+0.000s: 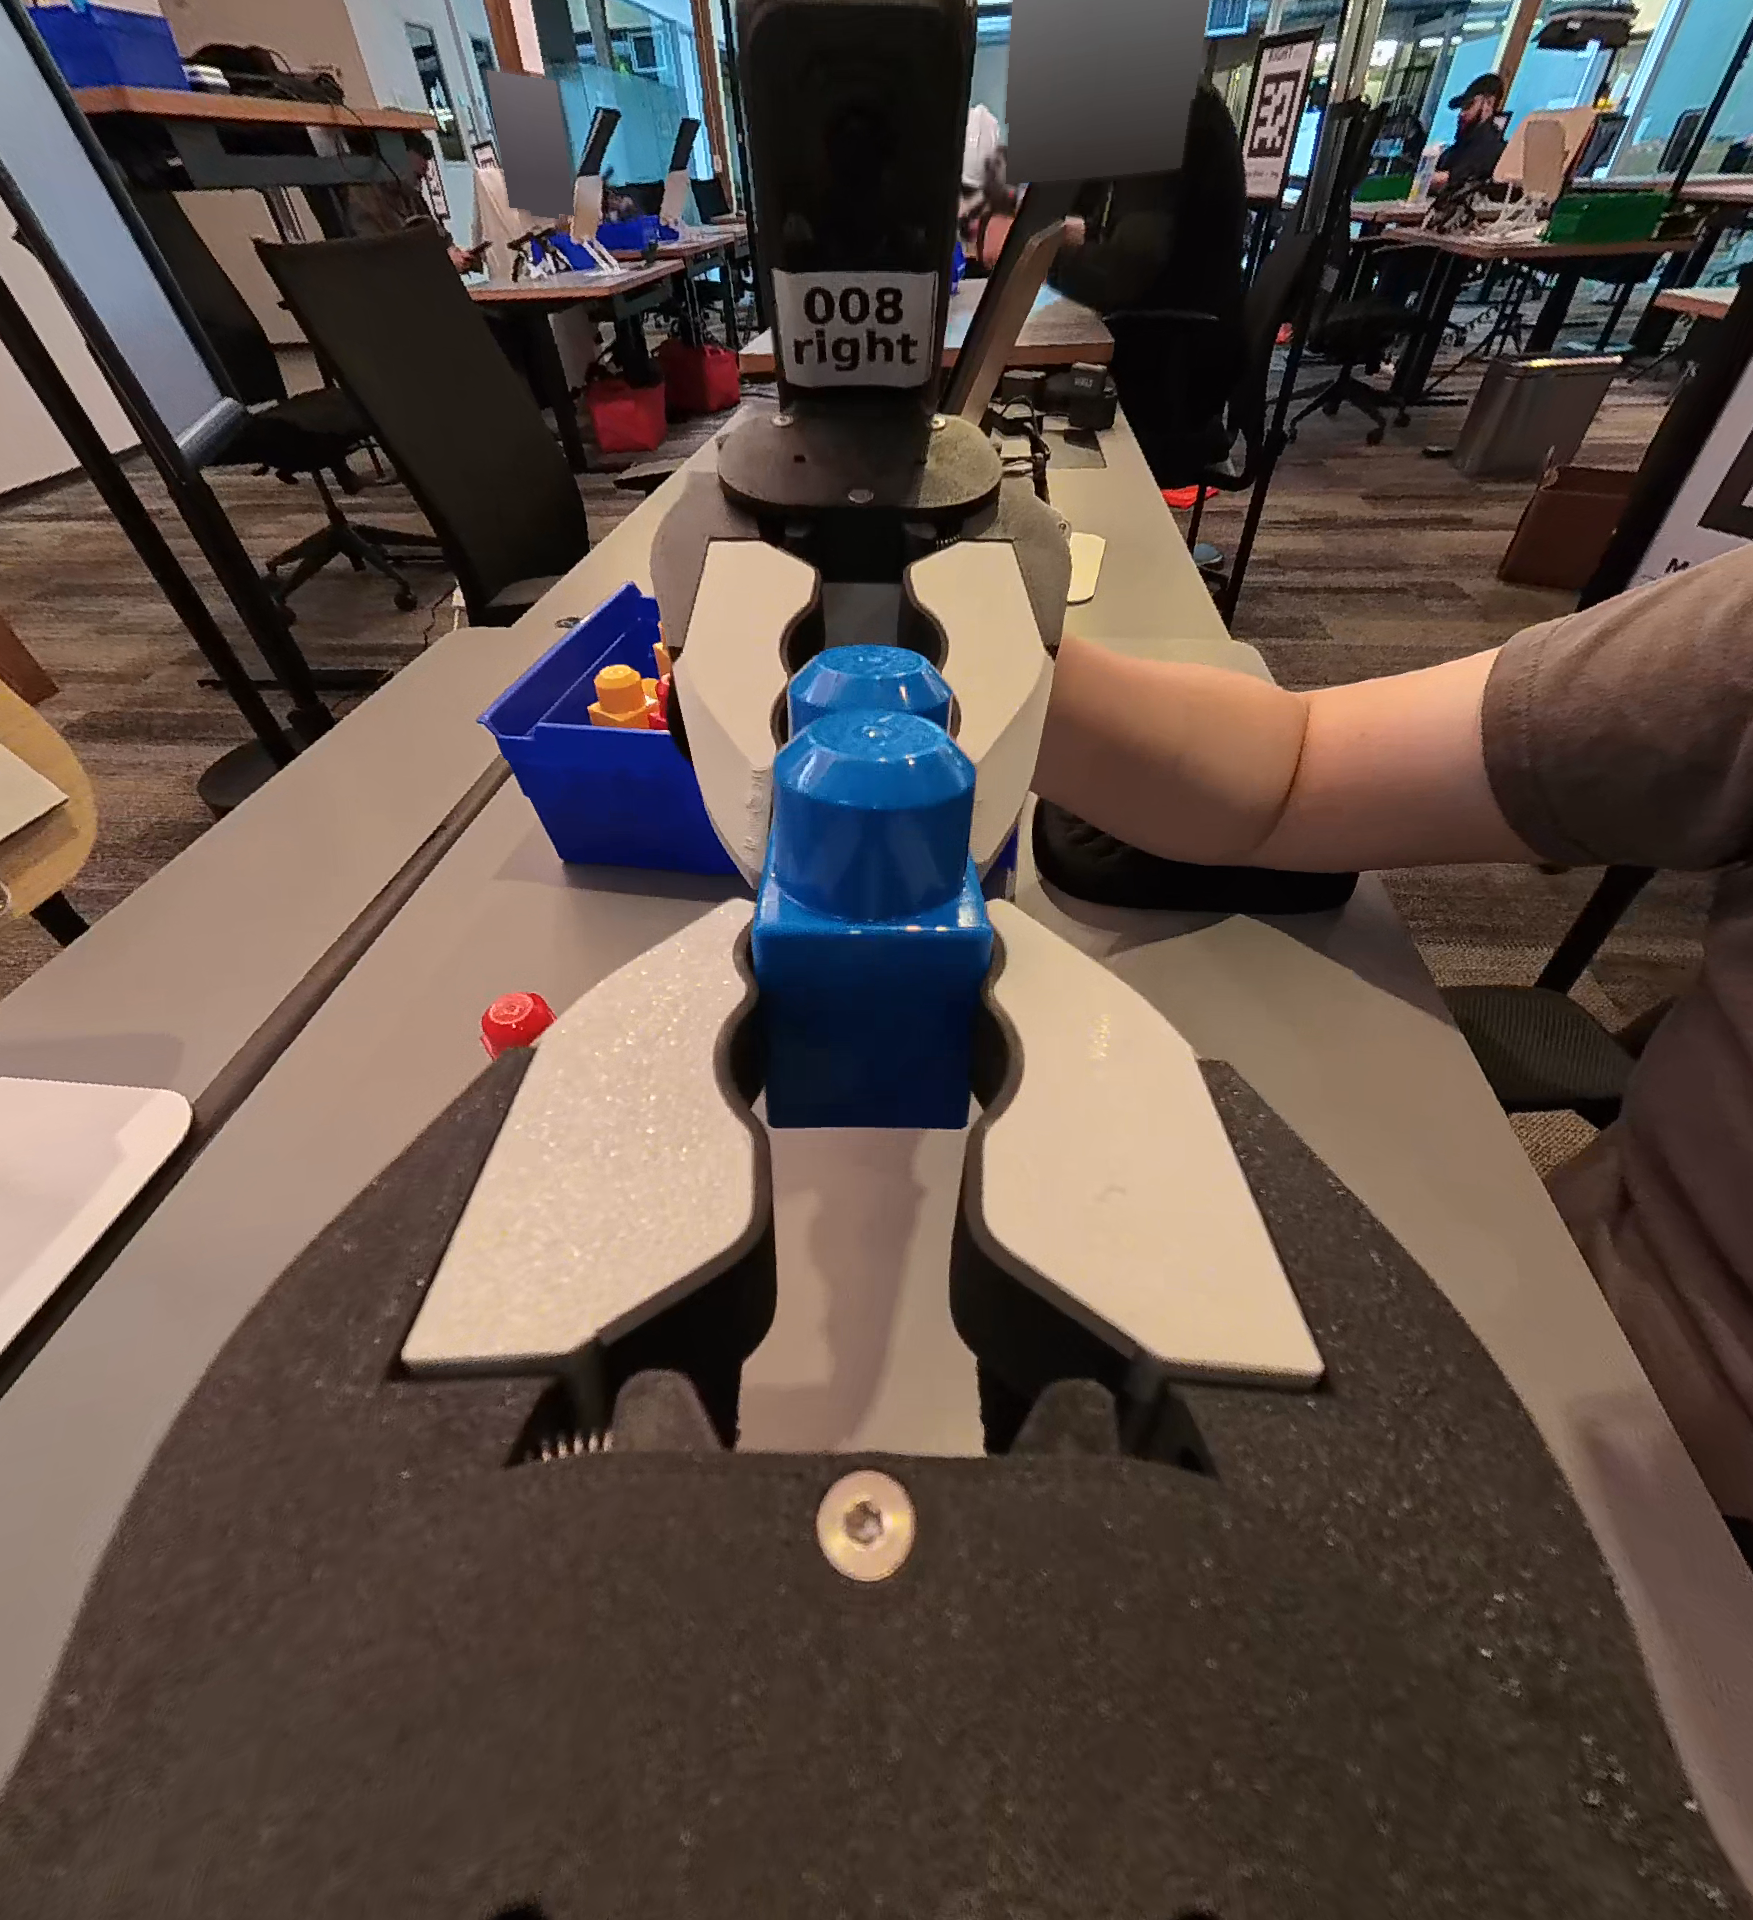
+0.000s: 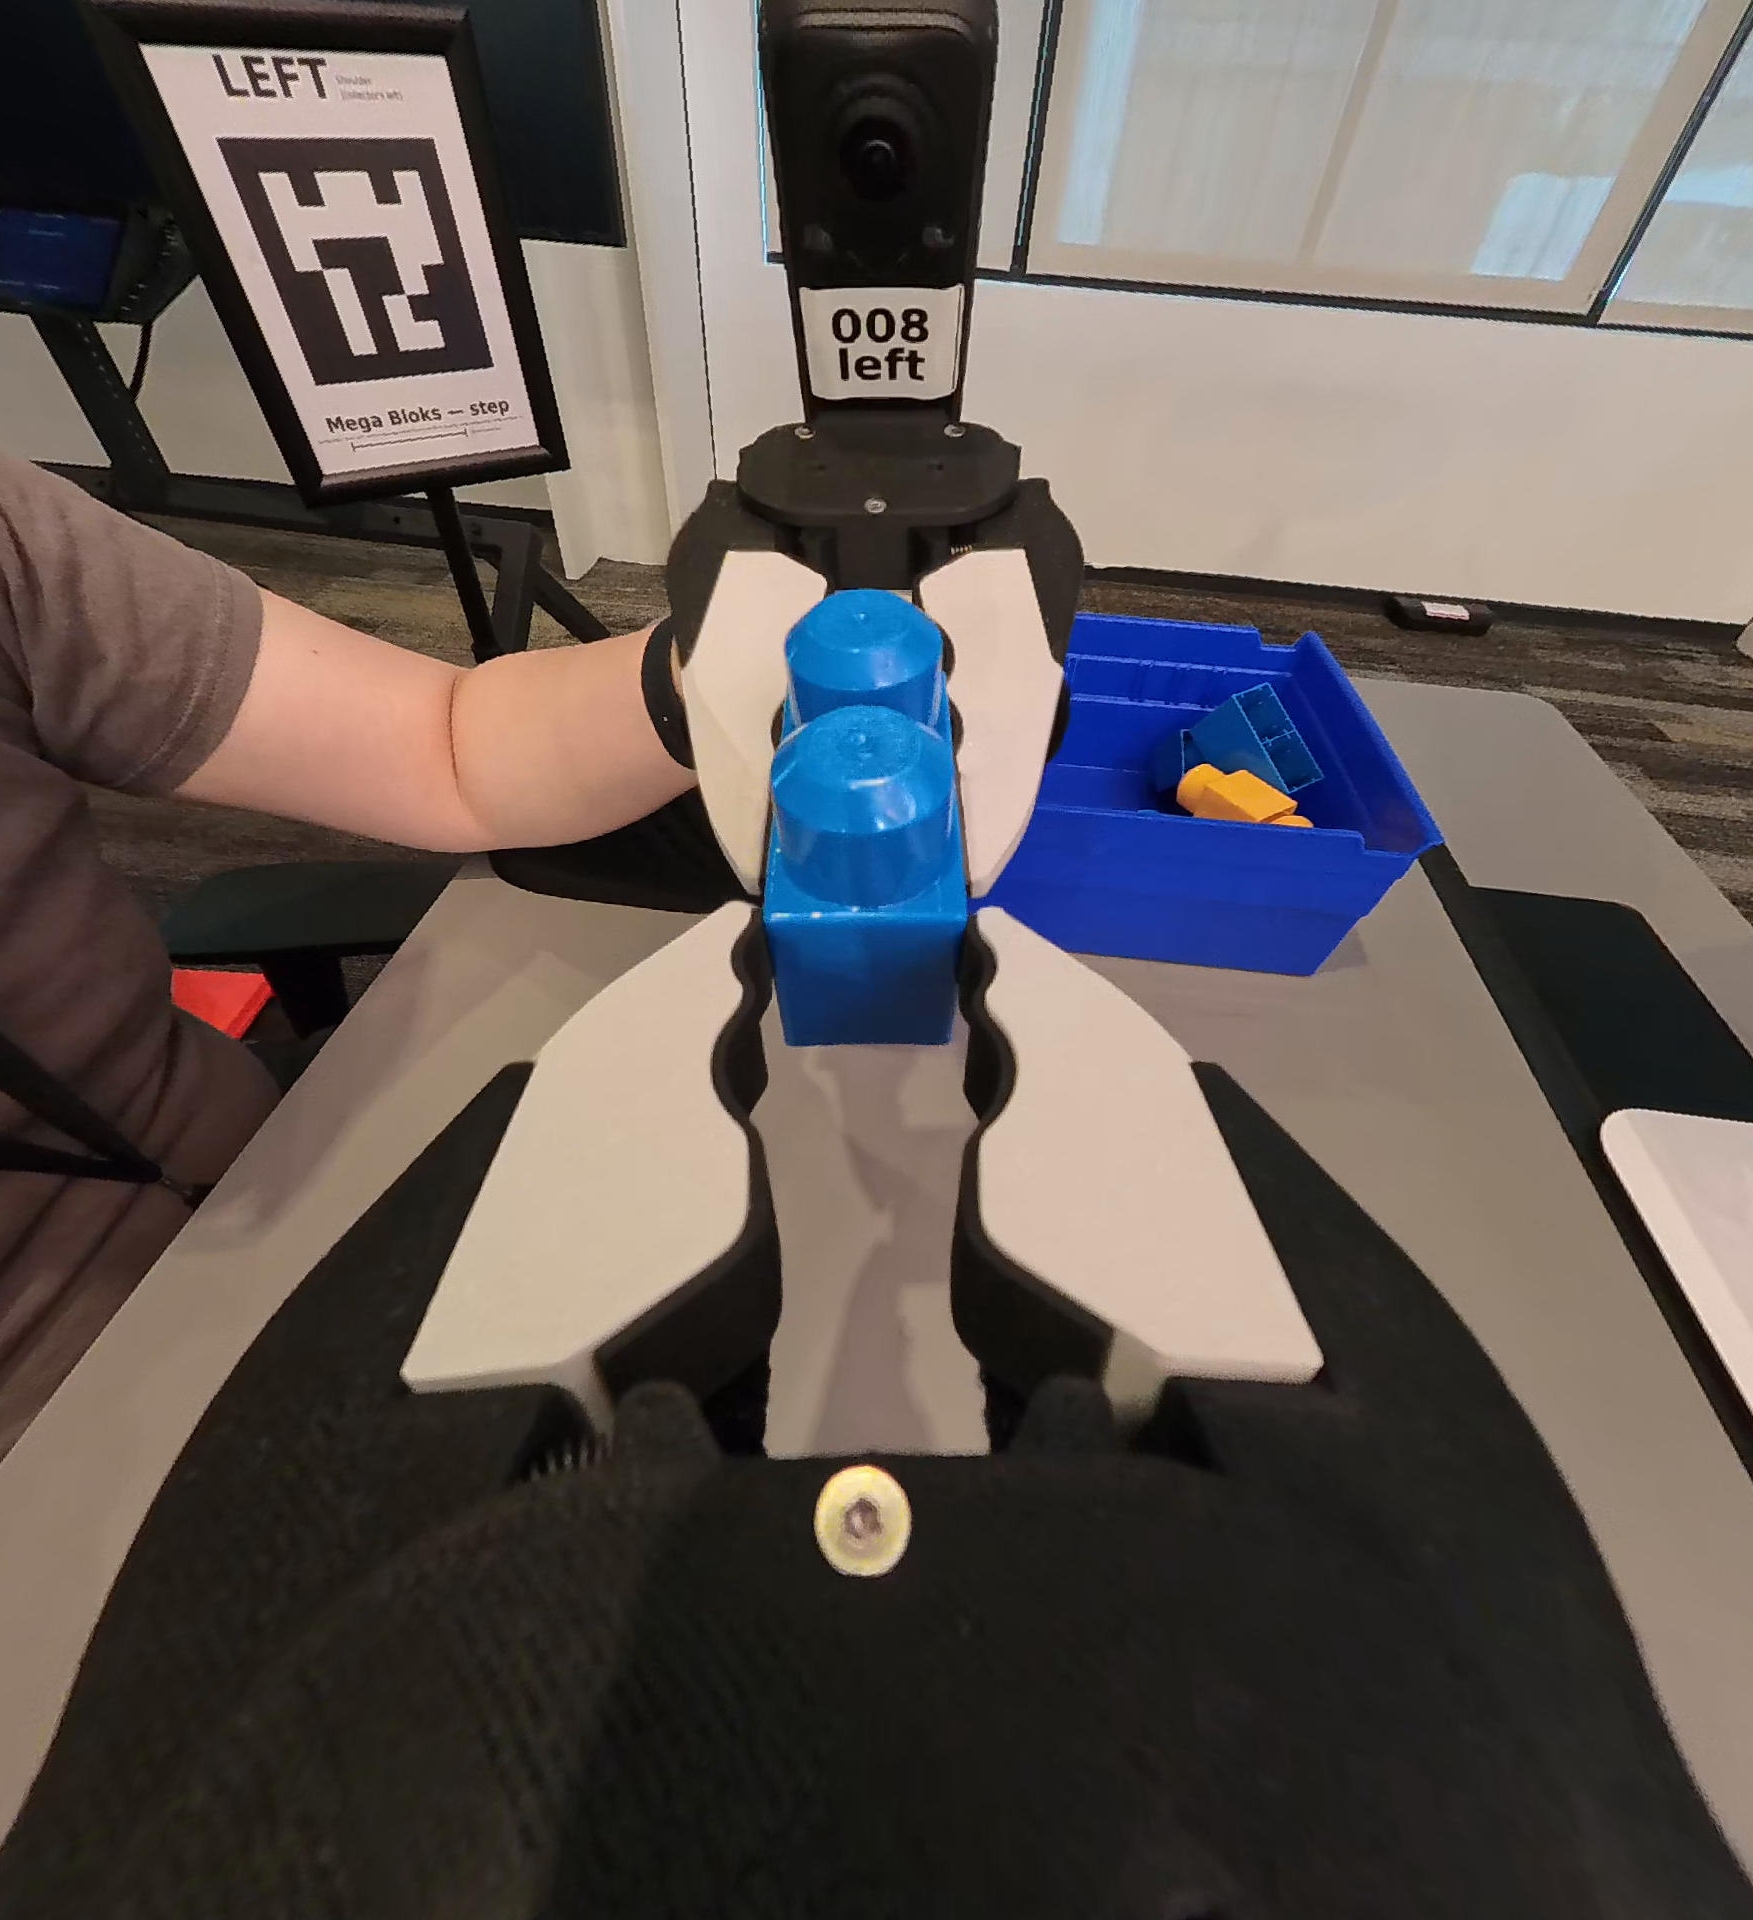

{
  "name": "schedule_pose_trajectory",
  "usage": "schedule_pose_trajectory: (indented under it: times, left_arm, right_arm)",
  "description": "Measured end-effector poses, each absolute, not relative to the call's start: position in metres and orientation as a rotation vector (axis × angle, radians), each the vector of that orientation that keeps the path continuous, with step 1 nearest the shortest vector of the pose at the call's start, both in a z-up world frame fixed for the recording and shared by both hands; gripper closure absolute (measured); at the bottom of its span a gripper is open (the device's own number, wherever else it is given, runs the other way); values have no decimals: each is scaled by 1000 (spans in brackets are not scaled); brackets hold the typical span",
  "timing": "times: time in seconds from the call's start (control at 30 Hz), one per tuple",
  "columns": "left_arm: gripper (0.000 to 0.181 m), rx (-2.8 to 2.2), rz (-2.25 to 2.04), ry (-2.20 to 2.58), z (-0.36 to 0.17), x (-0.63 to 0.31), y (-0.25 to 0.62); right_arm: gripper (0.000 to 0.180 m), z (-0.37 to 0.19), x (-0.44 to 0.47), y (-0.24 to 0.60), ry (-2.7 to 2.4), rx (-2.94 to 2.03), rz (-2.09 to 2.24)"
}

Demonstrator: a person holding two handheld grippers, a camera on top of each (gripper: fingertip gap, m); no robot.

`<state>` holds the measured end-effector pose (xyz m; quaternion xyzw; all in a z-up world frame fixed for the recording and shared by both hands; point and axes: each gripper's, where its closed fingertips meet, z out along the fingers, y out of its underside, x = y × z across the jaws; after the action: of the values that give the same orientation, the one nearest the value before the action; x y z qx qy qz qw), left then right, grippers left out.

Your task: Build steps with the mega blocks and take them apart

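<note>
A blue mega block (image 1: 872, 1018) with two studs in a row sits between both grippers, just above the grey table (image 1: 311, 1039). My left gripper (image 1: 872, 935) is shut on its near end in the left wrist view. My right gripper (image 1: 877, 831) faces it and is shut on the far end. In the right wrist view the same blue block (image 2: 861, 977) is held by my right gripper (image 2: 861, 925) at the near end and by my left gripper (image 2: 867, 873) at the far end. A small red block (image 1: 516, 1020) lies on the table to the left.
A blue bin (image 1: 591, 821) stands beside the grippers, also in the right wrist view (image 2: 1194, 914), holding an orange block (image 2: 1236, 795) and a blue block (image 2: 1256, 738). A person's forearm (image 1: 1267, 769) reaches in. A white pad (image 2: 1734, 1247) lies at the table edge. A sign stand (image 2: 332, 260) stands behind. My left and right fingertips are right by each other.
</note>
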<state>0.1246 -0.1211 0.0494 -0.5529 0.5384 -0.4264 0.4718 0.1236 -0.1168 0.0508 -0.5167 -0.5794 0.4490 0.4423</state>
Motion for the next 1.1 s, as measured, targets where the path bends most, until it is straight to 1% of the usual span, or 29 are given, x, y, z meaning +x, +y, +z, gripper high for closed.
schedule_pose_trajectory:
  times: [0.13, 0.17, 0.23, 0.3, 0.37, 0.43, 0.5, 0.63, 0.8, 0.93, 1.03, 1.07, 1.1]
  left_arm:
    - [145, -1336, -1064, 1300, 54, 124, -121]
    - [145, -1337, -1068, 1292, 56, 123, -120]
    - [145, -1342, -1054, 1264, 62, 116, -115]
    - [145, -1341, -1025, 1215, 72, 104, -108]
    - [145, -1349, -996, 1159, 80, 92, -100]
    - [145, -1367, -947, 1129, 84, 82, -93]
    - [145, -1378, -887, 1130, 84, 76, -89]
    - [145, -1384, -867, 1135, 84, 75, -88]
    - [145, -1383, -857, 1146, 83, 77, -90]
    - [145, -1381, -870, 1155, 83, 77, -92]
    - [145, -1384, -869, 1166, 82, 77, -93]
    - [145, -1384, -870, 1166, 82, 77, -93]
    - [145, -1385, -872, 1168, 82, 78, -93]
  right_arm:
    - [144, 56, 123, -117, -1411, -1274, 1131]
    - [141, 60, 124, -116, -1396, -1262, 1120]
    - [125, 70, 131, -102, -1313, -1268, 1044]
    - [124, 70, 147, -64, -1142, -1372, 879]
    - [124, 45, 177, -13, -954, -1598, 618]
    - [124, -2, 203, 18, -883, -1877, 406]
    - [123, -38, 212, 33, -853, -2033, 329]
    - [122, -92, 213, 39, -819, -2246, 291]
    - [123, -113, 222, 59, -745, -2166, 111]
    - [123, -129, 232, 63, -692, -2204, 152]
    - [123, -146, 226, 55, -692, -2296, 279]
    - [126, -150, 226, 54, -703, -2306, 277]
    - [134, -152, 227, 54, -714, -2310, 259]
